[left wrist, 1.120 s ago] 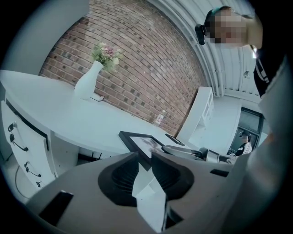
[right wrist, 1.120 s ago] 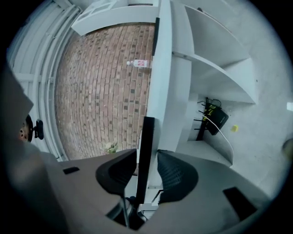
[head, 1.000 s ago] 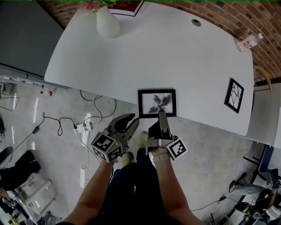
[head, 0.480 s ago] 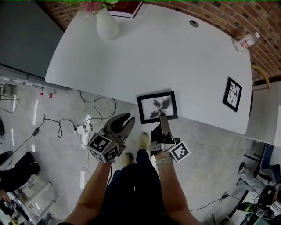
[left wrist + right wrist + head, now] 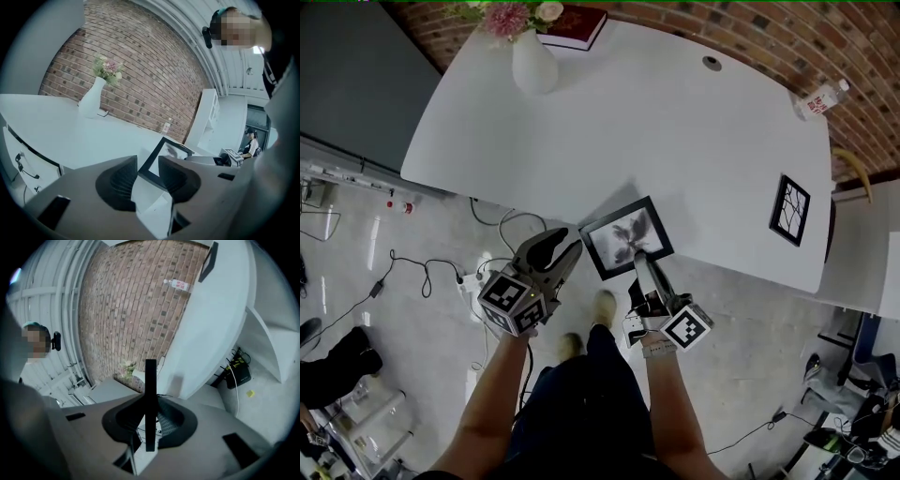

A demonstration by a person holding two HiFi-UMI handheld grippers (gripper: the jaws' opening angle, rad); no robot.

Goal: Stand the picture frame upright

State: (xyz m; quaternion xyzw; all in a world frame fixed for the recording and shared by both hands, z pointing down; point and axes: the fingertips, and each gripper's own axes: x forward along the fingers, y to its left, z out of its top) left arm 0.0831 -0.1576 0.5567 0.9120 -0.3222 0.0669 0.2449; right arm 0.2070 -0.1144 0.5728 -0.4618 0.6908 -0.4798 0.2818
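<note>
R gripper, jaws just closed, clamps picture frame tilted at table edge; L gripper jaws just opening, wide, nothing gripped.

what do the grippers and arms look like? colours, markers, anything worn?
Both grey plastic with curved two-finger claws and black ribbed pads. The left gripper and right gripper each carry a cube of black-and-white square markers. Forearms unsleeved; pale band on the right wrist. Left claw just opened, picture frame corner between its jaws, ungripped; right claw just closed on its edge.
</note>
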